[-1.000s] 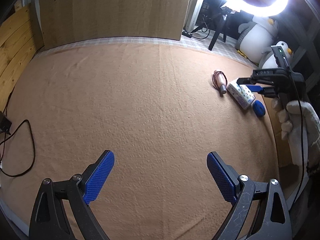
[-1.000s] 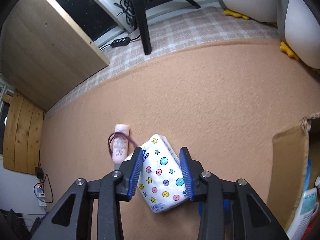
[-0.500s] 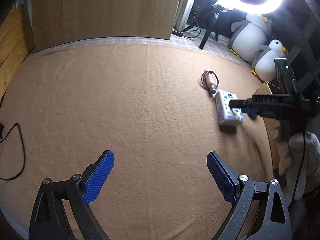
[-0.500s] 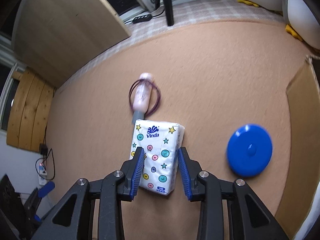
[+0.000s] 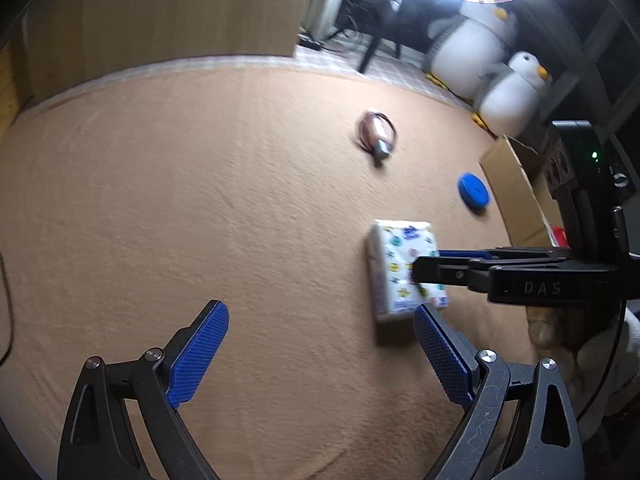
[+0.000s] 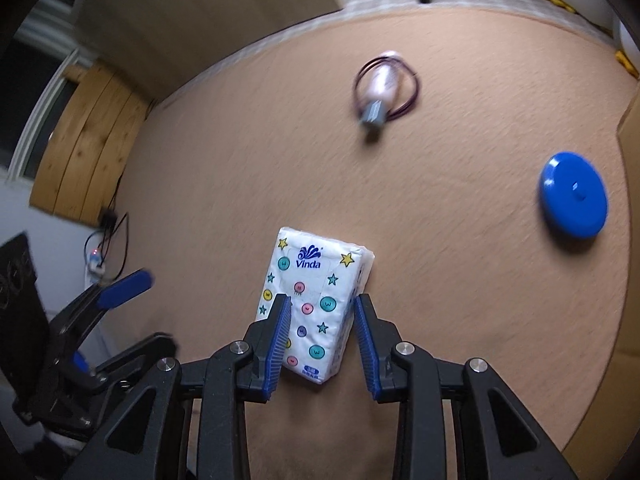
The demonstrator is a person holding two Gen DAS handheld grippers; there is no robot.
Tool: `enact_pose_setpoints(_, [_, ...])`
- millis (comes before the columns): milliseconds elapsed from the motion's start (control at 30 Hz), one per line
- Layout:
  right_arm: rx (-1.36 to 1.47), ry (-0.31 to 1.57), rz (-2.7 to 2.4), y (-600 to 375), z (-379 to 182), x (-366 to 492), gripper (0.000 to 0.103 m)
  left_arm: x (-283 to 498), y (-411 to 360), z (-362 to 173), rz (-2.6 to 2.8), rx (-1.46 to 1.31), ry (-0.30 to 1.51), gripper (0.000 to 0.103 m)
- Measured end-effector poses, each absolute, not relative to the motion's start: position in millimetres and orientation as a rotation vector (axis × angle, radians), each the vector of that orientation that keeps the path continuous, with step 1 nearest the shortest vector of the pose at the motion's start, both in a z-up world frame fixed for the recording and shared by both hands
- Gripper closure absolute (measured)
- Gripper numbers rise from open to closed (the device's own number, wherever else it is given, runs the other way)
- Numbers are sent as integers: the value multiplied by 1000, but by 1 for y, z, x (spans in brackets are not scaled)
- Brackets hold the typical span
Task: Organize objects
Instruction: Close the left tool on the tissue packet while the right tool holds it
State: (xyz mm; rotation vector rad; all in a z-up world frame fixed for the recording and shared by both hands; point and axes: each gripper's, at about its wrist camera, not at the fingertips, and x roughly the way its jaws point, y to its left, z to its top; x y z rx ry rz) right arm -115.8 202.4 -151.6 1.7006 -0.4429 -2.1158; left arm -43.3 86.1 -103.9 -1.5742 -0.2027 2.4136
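Right wrist: white star-and-button-printed tissue pack (image 6: 314, 306), seemingly unopened.

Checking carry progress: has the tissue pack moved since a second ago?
Yes. The tissue pack, gripped by the right gripper, has moved away from the pink bottle, which it lay beside.

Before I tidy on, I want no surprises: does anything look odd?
Only one thing: a purple loop is tangled around the small pink tube lying on the mat. Nothing looks spilled or damaged.

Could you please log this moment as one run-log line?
right gripper: shut on tissue pack | left gripper: open, empty | blue disc, pink tube: on blanket
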Motion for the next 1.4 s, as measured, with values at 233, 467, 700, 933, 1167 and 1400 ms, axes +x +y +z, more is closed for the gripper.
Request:
enact_pose_setpoints(233, [1700, -590, -2130, 221, -149, -107, 57, -51, 115, -115, 2327, -1564, -139, 7])
enact_pose_setpoints(467, [1706, -647, -2091, 227, -148, -107, 57, -64, 130, -128, 2248, -1573, -166, 11])
enact_pose_setpoints(700, [1721, -634, -2087, 221, -149, -107, 57, -68, 135, -135, 2212, -1592, -190, 18])
enact_pose_setpoints(933, [1736, -615, -2080, 215, -150, -109, 58, -70, 144, -136, 2198, -1598, -153, 30])
enact_pose_setpoints(1167, [1736, -584, -2066, 206, -151, -107, 66, -68, 152, -137, 2166, -1593, -132, 42])
enact_pose_setpoints(1400, [1734, -568, -2083, 200, -149, -106, 66, -65, 155, -131, 2181, -1575, -108, 43])
